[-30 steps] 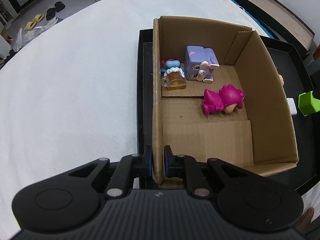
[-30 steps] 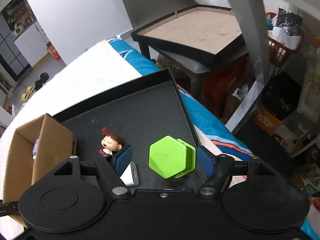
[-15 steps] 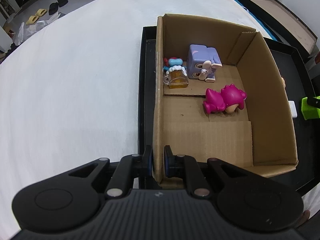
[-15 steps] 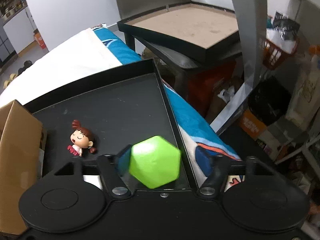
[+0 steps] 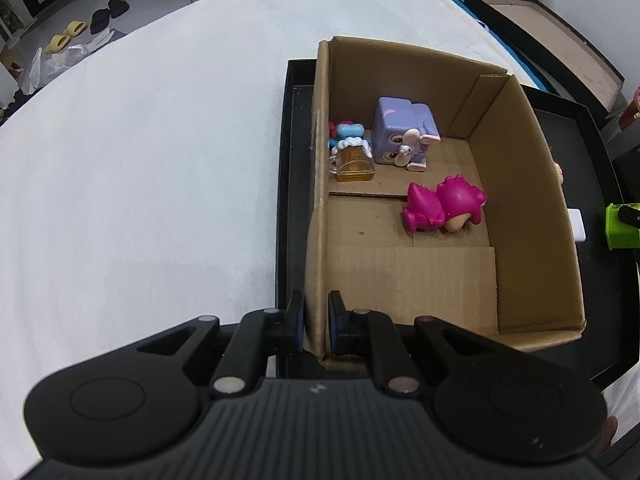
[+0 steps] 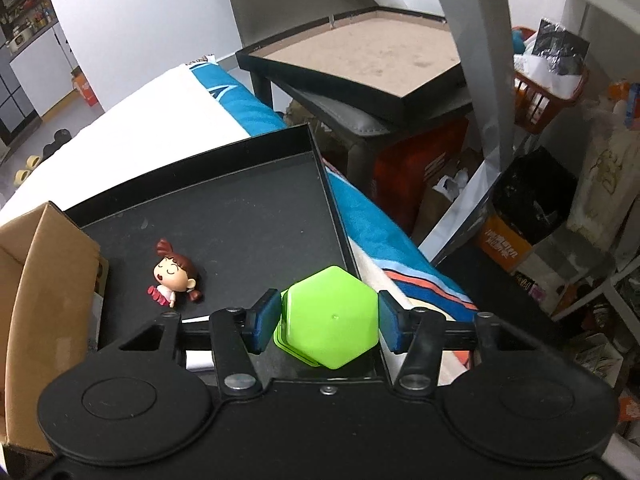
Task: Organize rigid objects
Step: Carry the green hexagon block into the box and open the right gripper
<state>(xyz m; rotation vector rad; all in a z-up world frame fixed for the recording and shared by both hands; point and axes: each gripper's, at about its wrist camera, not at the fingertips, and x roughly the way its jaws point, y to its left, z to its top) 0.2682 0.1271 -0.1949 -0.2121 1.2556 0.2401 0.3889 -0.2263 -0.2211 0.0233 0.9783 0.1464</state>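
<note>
My left gripper (image 5: 316, 326) is shut on the near left wall of an open cardboard box (image 5: 318, 240) that stands in a black tray (image 5: 286, 208). Inside the box lie a purple cube toy (image 5: 402, 136), a small beer-mug toy (image 5: 354, 160) with a blue figure behind it, and a pink figure (image 5: 442, 208). My right gripper (image 6: 328, 320) is shut on a green hexagonal block (image 6: 332, 320), held above the tray's right edge (image 6: 336, 208); the block also shows in the left wrist view (image 5: 622, 226). A brown-haired doll figure (image 6: 174, 276) lies on the tray.
A small white block (image 5: 576, 224) lies on the tray beside the box's right wall. The tray rests on a white padded surface (image 5: 140, 160). Beyond the tray's right edge are a blue-striped cloth (image 6: 376, 236), a black-framed table (image 6: 360, 52) and floor clutter.
My right gripper has closed on the green block and lifted it off the tray toward the tray's right edge. The left gripper has kept its hold on the box wall.
</note>
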